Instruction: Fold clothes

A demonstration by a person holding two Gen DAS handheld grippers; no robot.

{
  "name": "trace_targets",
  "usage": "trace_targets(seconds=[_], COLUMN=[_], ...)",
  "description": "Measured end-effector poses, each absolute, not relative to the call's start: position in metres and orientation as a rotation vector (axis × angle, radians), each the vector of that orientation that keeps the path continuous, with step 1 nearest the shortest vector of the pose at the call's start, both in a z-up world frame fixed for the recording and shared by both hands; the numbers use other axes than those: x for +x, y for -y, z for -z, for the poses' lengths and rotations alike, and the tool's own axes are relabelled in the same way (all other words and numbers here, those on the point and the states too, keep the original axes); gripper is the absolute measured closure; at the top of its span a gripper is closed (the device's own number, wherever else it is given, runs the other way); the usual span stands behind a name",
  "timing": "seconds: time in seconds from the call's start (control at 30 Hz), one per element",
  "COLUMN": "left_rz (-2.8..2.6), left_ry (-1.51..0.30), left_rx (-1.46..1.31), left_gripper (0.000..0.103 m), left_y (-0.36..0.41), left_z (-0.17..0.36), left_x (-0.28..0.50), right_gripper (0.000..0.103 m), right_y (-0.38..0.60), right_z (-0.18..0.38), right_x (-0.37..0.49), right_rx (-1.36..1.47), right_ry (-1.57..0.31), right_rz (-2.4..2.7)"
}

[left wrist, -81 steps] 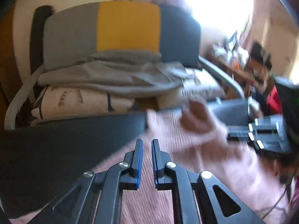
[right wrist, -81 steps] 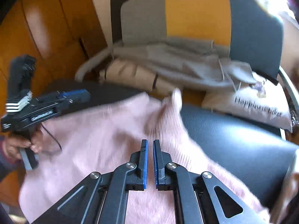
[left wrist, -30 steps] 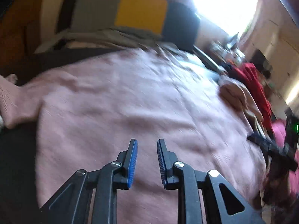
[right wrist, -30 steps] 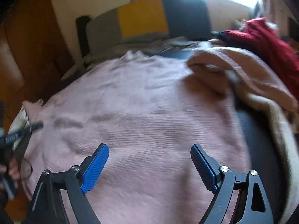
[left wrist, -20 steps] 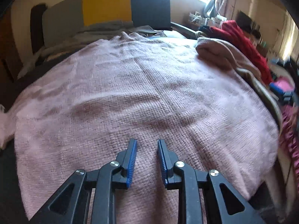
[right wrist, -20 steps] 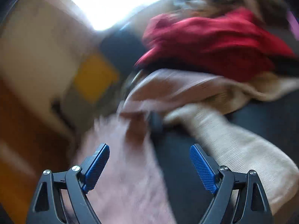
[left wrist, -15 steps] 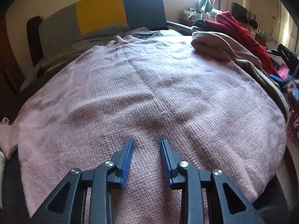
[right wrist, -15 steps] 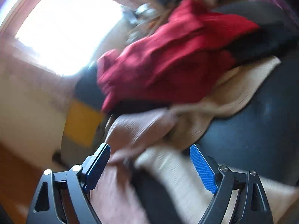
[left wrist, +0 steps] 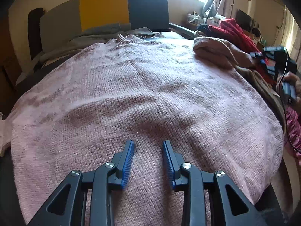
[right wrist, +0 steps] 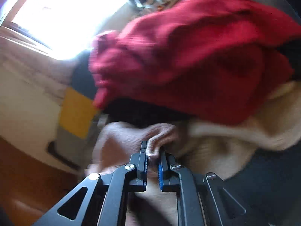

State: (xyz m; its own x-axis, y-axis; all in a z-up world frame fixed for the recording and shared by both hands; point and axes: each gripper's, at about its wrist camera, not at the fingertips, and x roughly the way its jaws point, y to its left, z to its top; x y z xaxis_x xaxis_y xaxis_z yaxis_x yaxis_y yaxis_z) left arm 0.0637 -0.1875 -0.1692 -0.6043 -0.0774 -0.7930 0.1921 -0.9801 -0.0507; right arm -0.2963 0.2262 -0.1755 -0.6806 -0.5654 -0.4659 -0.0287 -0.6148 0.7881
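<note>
A pink knitted sweater (left wrist: 143, 94) lies spread flat on a dark bed. My left gripper (left wrist: 147, 145) hovers open and empty just above its near part. One pink sleeve (left wrist: 218, 52) lies bunched at the sweater's far right. In the right wrist view my right gripper (right wrist: 152, 148) is shut on a fold of that pink sleeve (right wrist: 156, 141). The right gripper's body (left wrist: 274, 60) shows at the far right of the left wrist view.
A pile of clothes lies to the right: a red garment (right wrist: 197, 56), a beige knit (right wrist: 235, 141) and a dark item under them. A grey, yellow and dark blue cushion (left wrist: 101, 11) stands behind, with grey clothes (left wrist: 97, 35) in front of it.
My right gripper swung right from over the sweater to the sleeve by the pile and closed on it. My left gripper opened slightly and stayed over the sweater's near part.
</note>
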Motion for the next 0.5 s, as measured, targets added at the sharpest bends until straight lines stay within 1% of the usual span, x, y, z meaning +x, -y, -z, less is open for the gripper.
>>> trace_targets(seconds=[0.07,0.1,0.27,0.37,0.43,0.47,0.5], left_rz=[2.691,2.698,2.680,2.670,2.664,2.661,2.657], left_ry=[-0.258,-0.322,-0.710,-0.861,-0.976,-0.997,-1.018], left_rx=[1.329,1.336,1.307,1.265,1.219,1.207,1.194], left_gripper=[0.072,0.072,0.072,0.072,0.072,0.072,0.072], left_y=[0.194,0.200,0.231,0.248,0.263,0.269,0.274], left_z=[0.167,0.165,0.158,0.153,0.147,0.145,0.142], left_x=[0.064,0.064,0.077,0.087,0.094,0.096,0.097], right_gripper=[0.092,0.092,0.092,0.092,0.091,0.083,0.064], right_y=[-0.200,-0.181,-0.084,-0.015,0.033,0.055,0.070], right_z=[0.154,0.142,0.118,0.122,0.131,0.135,0.141], right_x=[-0.293,-0.289,-0.261,-0.238,-0.219,-0.210,-0.204], right_rx=[0.978,0.946,0.894,0.917,0.972,1.001,1.031], right_ry=[1.111,1.091,1.053,1.061,0.994,0.950,0.920], right_rz=[2.280,2.225,1.943,1.742,1.659,1.637,1.602])
